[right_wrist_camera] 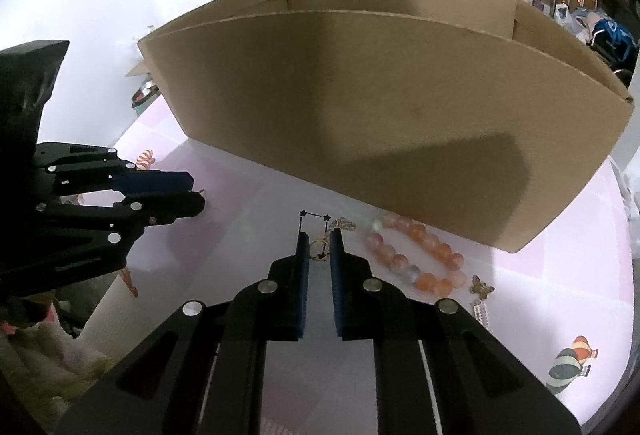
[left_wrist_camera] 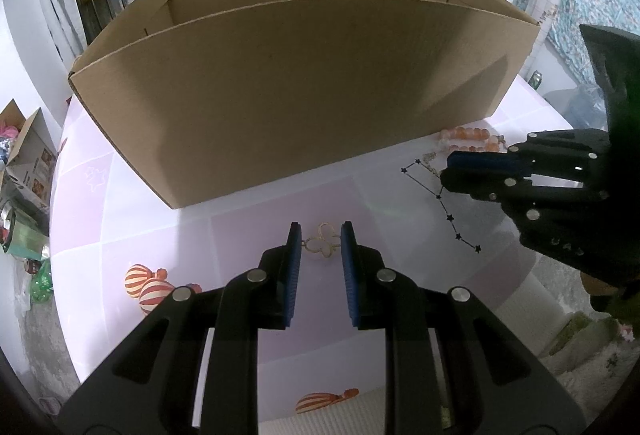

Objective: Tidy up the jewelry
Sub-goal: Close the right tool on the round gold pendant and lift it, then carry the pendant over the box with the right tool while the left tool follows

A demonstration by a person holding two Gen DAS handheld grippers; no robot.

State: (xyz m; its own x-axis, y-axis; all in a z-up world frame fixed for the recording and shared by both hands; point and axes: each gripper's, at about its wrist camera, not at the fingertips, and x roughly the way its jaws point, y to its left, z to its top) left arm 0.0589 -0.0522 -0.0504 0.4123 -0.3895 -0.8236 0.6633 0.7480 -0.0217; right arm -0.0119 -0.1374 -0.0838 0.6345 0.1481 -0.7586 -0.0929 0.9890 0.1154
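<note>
A big open cardboard box [left_wrist_camera: 296, 87] stands on the pink table; it also fills the right wrist view [right_wrist_camera: 400, 107]. My left gripper [left_wrist_camera: 320, 235] is open, its pads on either side of a gold butterfly-shaped piece [left_wrist_camera: 322, 245] on the table. My right gripper [right_wrist_camera: 319, 243] is open with a narrow gap around a small gold ring [right_wrist_camera: 319, 249]; it also shows from the side in the left wrist view [left_wrist_camera: 448, 167]. An orange bead bracelet [right_wrist_camera: 416, 255] lies to the right of the ring, by the box wall; it also shows in the left wrist view [left_wrist_camera: 468, 137].
A small gold butterfly charm [right_wrist_camera: 482, 286] and a small white piece [right_wrist_camera: 480, 312] lie right of the bracelet. A thin chain piece [right_wrist_camera: 344, 224] lies near the box. The tablecloth has printed stars [left_wrist_camera: 450, 217] and balloons [left_wrist_camera: 148, 287]. The table edge is near.
</note>
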